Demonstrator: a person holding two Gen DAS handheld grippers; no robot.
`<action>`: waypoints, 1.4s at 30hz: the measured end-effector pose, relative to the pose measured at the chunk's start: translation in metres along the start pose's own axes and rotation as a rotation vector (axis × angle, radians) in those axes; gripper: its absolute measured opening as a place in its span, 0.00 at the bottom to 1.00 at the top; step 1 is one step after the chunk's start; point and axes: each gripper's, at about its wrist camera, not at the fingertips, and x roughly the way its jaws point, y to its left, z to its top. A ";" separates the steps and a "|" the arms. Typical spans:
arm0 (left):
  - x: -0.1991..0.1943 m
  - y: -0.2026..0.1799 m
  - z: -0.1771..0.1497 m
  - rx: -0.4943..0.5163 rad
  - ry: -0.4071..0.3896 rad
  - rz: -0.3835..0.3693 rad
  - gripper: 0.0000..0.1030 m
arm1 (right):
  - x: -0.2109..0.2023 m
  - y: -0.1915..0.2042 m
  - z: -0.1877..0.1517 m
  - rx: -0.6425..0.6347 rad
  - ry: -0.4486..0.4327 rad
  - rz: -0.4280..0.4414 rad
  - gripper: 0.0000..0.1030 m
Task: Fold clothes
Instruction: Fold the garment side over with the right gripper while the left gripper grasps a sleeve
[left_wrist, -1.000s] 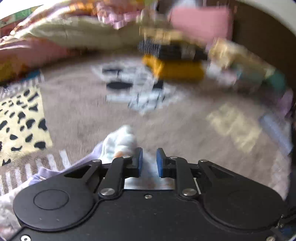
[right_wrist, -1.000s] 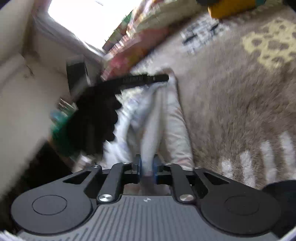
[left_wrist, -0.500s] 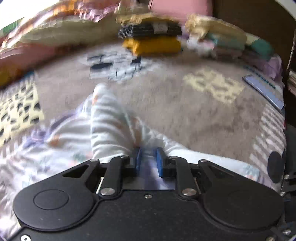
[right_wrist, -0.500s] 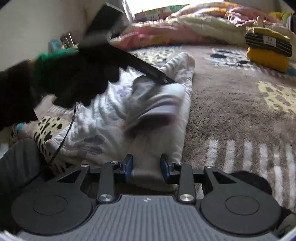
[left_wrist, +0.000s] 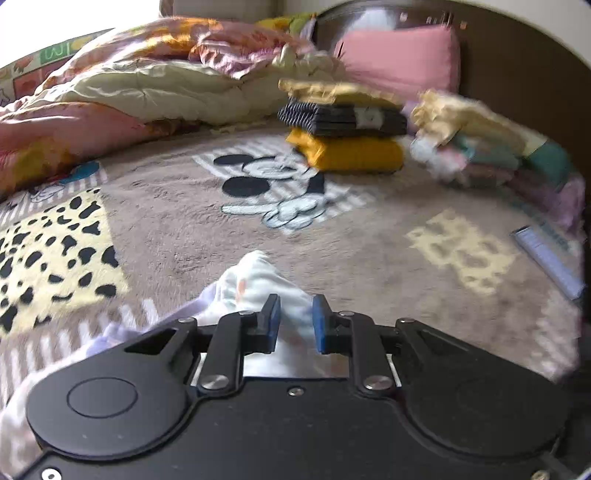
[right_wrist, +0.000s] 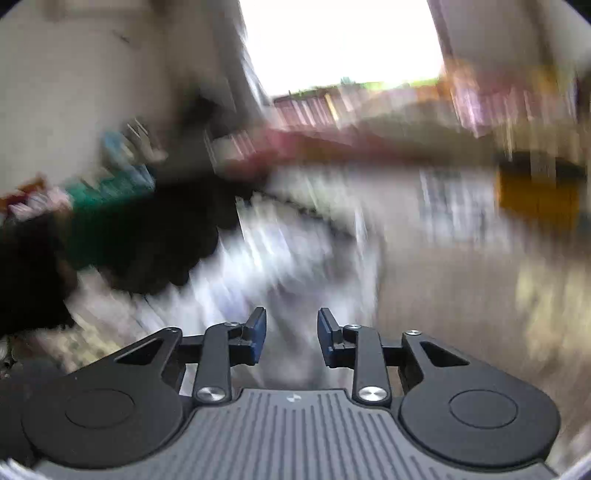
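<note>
The left tongs (left_wrist: 294, 323) pinch a fold of the white, pastel-printed soft garment (left_wrist: 255, 284), likely to anchor it for folding. Its long axis runs from the tongs forward across the brown plush blanket (left_wrist: 369, 258). The right tongs (right_wrist: 291, 338) are closing, blurred cloth between them; grip unclear.

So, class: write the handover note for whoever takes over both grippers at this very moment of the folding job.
Left gripper: closed on a fold of the white printed garment, which lies bunched on the brown blanket.
Right gripper: jaws closing, pale cloth between them; the view is too blurred to confirm a grip.
Done: a folded stack sits at the far end of the blanket.
Left: finish folding this garment and add it to the stack.
</note>
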 end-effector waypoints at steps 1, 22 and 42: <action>0.015 0.002 -0.004 0.005 0.034 0.011 0.17 | 0.012 -0.012 -0.014 0.063 0.023 0.005 0.25; -0.041 -0.018 -0.079 0.015 -0.040 0.075 0.21 | 0.020 -0.017 -0.015 0.013 0.094 0.015 0.25; -0.195 0.128 -0.209 -1.033 -0.383 0.174 0.49 | 0.001 0.164 -0.032 -0.565 0.130 0.144 0.56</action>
